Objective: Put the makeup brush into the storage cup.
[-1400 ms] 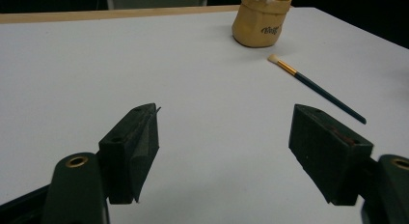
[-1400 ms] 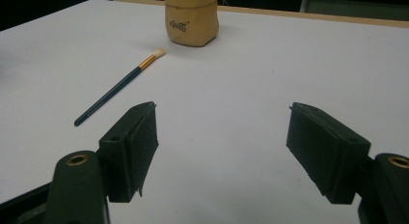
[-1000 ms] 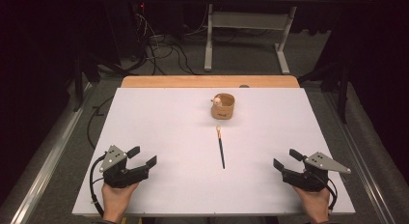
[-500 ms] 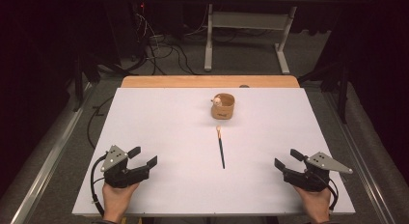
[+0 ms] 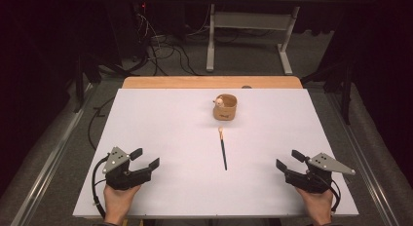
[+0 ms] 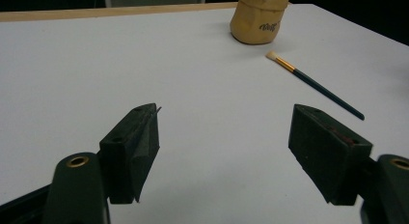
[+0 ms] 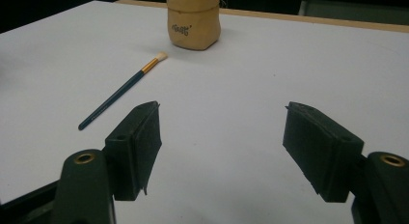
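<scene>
Lying flat near the middle of the worktop, the brush is pointing its pale bristles toward the far edge and its dark handle toward the near edge, with nothing touching it. Just beyond the bristle tip, apart from it, a tan pot is standing upright with something pale showing at its mouth. The left gripper is resting in a hand at the near left corner, its jaws spread wide with bare white surface between them, and it is sitting well apart from the brush. In the left gripper view the brush is lying ahead and to the right of the jaws, with the pot farther off. The right gripper is being held at the near right corner, jaws likewise spread and gripping nothing, also well apart from the brush. In the right gripper view the brush is lying ahead and to the left, and the pot is standing beyond its bristles. A wooden strip is showing along the far edge of the worktop.
</scene>
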